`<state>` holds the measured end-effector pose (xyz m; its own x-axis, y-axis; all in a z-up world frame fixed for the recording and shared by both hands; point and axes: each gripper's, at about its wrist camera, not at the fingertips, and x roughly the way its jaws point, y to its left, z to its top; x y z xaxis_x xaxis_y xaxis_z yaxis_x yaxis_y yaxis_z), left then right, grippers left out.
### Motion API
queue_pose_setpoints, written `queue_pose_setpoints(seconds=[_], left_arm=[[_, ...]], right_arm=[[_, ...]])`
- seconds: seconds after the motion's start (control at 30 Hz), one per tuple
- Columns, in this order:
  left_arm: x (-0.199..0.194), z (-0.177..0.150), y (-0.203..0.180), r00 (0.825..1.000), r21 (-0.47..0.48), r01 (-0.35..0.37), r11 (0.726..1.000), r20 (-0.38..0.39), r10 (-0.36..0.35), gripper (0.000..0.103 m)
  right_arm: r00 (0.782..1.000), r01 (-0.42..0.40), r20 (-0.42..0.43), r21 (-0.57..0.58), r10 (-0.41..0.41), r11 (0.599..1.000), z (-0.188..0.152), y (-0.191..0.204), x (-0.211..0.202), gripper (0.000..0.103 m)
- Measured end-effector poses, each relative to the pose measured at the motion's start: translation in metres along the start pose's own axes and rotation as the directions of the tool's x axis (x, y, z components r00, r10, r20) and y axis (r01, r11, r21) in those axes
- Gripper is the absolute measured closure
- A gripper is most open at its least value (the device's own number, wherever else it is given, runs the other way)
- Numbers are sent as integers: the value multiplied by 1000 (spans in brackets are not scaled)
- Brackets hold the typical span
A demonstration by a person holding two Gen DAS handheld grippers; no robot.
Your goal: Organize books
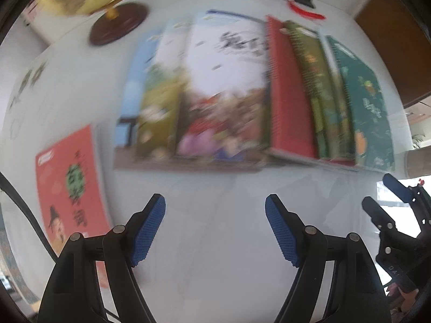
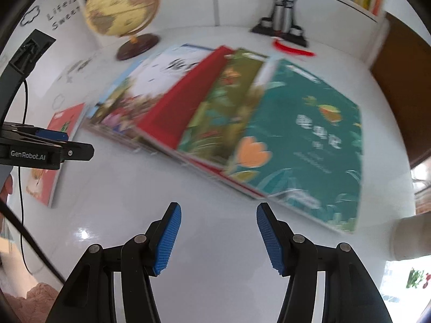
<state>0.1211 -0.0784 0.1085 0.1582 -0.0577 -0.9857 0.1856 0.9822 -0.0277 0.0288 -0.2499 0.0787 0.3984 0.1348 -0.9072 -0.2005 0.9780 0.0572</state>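
Observation:
Several books lie overlapped in a fanned row on the white table (image 1: 215, 228). A white picture book (image 1: 226, 86) sits left of a red book (image 1: 291, 99), a green book (image 1: 315, 86) and a teal book (image 1: 369, 102). The teal book (image 2: 304, 145) is nearest in the right wrist view, beside the red book (image 2: 186, 105). An orange-red book (image 1: 72, 188) lies apart at the left, also in the right wrist view (image 2: 62, 123). My left gripper (image 1: 215, 202) is open and empty, short of the row. My right gripper (image 2: 218, 210) is open and empty near the teal book's corner.
A globe (image 2: 121, 2) on a dark round base (image 1: 118, 24) stands at the back left. A black stand with a red tassel (image 2: 282, 27) is at the back right. A brown panel (image 2: 398, 94) borders the right side. The other gripper shows at each view's edge.

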Motion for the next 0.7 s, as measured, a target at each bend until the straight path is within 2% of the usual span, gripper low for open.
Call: queue_pose_setpoints(seconds=[0.13,0.3,0.37,0.53,0.7], left_arm=[[-1,27,-48,999,69,26,997,39,-29,28],[11,40,-78,997,138,57,989,49,-65,28],[11,40,-87,994,161,87,983,53,-96,28],[21,52,-116,978,190,182,965,69,-198,28],[37,40,-123,968,179,232,956,52,-245,30]], right_arm=[[999,15,37,50,-17,999,-2,-26,-2,46],[989,54,131,157,-75,986,-4,-63,-15,46],[985,40,155,222,-75,974,-5,-80,-17,46],[985,-55,171,435,-23,899,-12,-127,-10,46],[988,-57,151,498,-22,866,-17,-145,6,46]])
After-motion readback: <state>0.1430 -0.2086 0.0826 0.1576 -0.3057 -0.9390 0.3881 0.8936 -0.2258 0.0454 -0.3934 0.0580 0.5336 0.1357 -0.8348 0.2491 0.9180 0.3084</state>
